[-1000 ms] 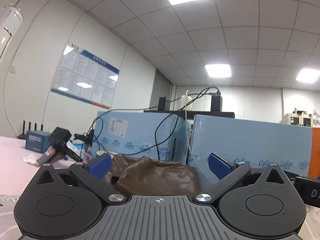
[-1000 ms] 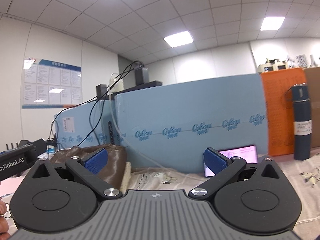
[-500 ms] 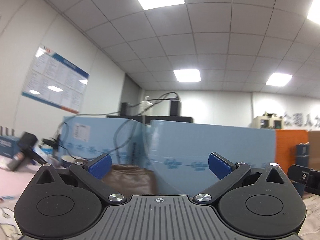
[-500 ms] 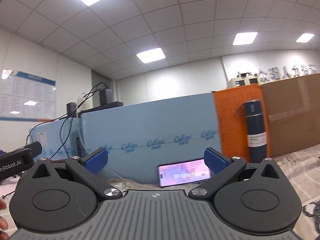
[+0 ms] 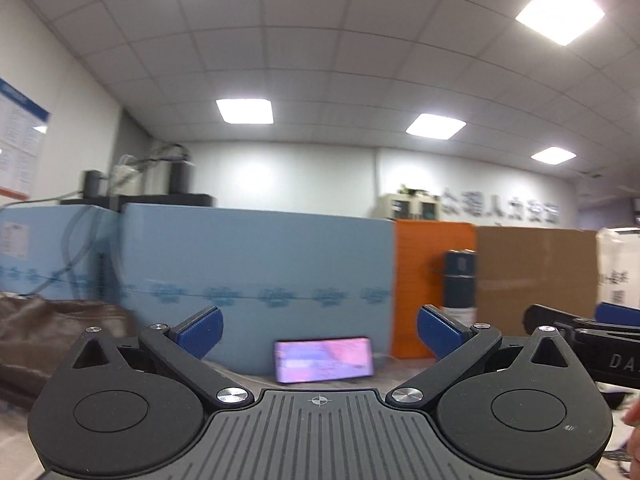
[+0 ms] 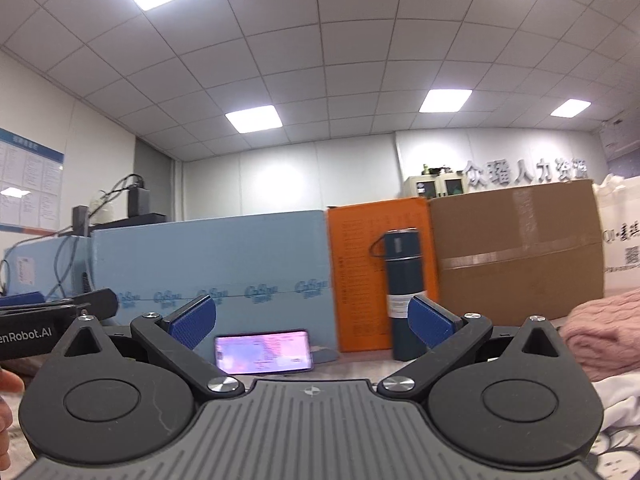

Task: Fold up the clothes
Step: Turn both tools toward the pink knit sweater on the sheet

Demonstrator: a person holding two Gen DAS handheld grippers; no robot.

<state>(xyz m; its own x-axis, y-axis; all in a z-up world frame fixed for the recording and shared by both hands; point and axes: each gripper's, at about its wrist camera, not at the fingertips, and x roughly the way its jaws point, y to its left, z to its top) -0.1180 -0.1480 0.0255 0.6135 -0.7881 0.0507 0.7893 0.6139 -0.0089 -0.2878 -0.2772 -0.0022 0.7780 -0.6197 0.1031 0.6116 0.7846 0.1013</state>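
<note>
My left gripper [image 5: 319, 330] is open and empty, held level and pointing at the back of the table. My right gripper [image 6: 312, 322] is open and empty too, beside it on the right. A brown garment [image 5: 48, 332] lies heaped at the far left in the left wrist view. A pink knitted garment [image 6: 600, 336] lies at the right edge of the right wrist view, with white cloth [image 6: 618, 396] below it. The right gripper's body shows at the right of the left wrist view [image 5: 592, 344], and the left gripper's body at the left of the right wrist view [image 6: 52, 316].
Blue foam boards [image 6: 212, 264] stand along the back. A lit phone [image 6: 264, 350] leans against them. An orange box [image 6: 360, 276], a dark flask [image 6: 404, 288] and a cardboard box [image 6: 516, 252] stand to the right. A white bag [image 6: 622, 240] is at the far right.
Both grippers have swung to the right. The brown garment has slid to the left edge, and the phone, flask, boxes and pink garment have come into view. Both jaws stay open.
</note>
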